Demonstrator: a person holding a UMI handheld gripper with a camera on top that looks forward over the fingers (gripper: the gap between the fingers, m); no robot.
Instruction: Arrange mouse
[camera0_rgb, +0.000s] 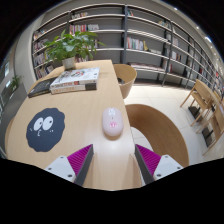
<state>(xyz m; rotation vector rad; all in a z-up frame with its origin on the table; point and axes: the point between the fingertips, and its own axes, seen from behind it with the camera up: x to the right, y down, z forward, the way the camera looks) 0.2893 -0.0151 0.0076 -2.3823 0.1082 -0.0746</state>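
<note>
I am looking along a pale wooden table (95, 120) in what looks like a library, with tall bookshelves (130, 35) running across the far wall. Starting at the left, a round dark mouse mat (45, 128) with a cartoon face lies on the table at about ten o'clock from my hand-held gripper (114, 160). Beyond it, toward eleven o'clock, a stack of books (75, 80) sits near the far end, with a leafy potted plant (72, 45) behind it. The white mouse (112, 121) rests on the bare wood at twelve o'clock, just ahead of the fingers, to the right of the mat and apart from it. My hand-held gripper is released, its two magenta pads (80, 157) spread wide with nothing between them. Off to the right, past the table edge, a light wooden chair (124, 76) stands at one o'clock, and further wooden furniture (203, 100) at two o'clock.
</note>
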